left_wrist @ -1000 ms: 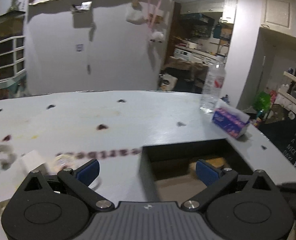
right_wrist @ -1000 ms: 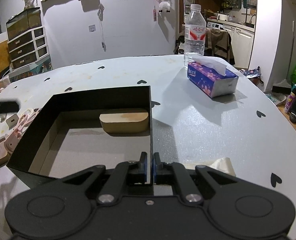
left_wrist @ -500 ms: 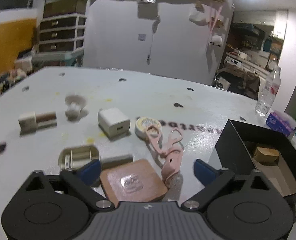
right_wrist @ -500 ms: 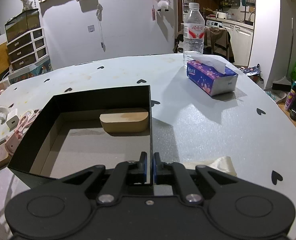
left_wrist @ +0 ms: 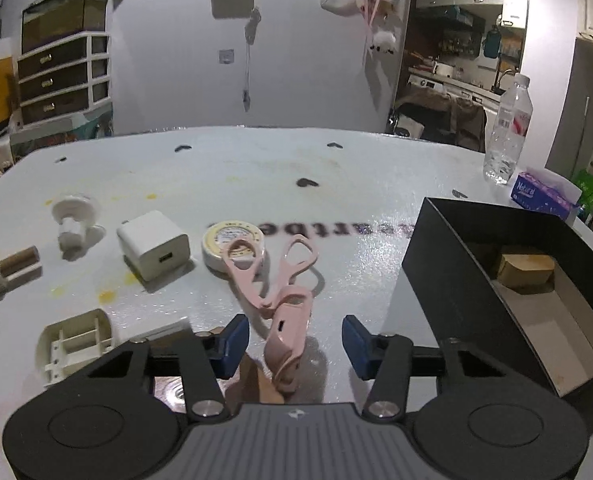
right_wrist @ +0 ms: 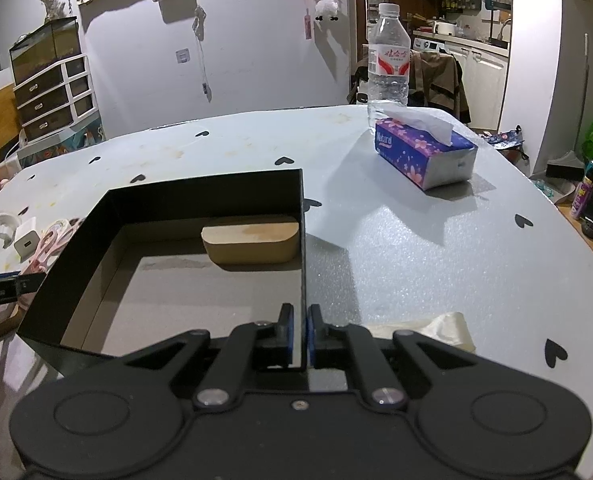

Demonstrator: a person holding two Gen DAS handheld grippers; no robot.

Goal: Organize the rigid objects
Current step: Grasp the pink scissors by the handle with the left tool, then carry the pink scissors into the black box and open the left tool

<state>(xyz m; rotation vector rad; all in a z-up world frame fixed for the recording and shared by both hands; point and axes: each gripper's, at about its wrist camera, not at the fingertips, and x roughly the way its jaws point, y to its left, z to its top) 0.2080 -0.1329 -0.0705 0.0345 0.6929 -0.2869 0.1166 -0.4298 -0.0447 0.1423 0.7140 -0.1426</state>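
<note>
So far only one piece is packed. My left hand-held gripper has just been closing, jaws partly spread around the pink scissors; the sheathed blade end lies between the pads, neither pad pressing on it as far as I can tell, scissors flat on the desk. My right hand-held gripper is pressed together, pinching the right wall of the black box, probably to steady it. Inside the box sits a single tan wooden block against the far wall. Left on the desk, outside the box: brown coaster under the left jaw, white plastic clip, tape roll touching the scissor handles, white charger cube, white knob, small block pieces. Judging by that, most of the sorting is not done yet.
</note>
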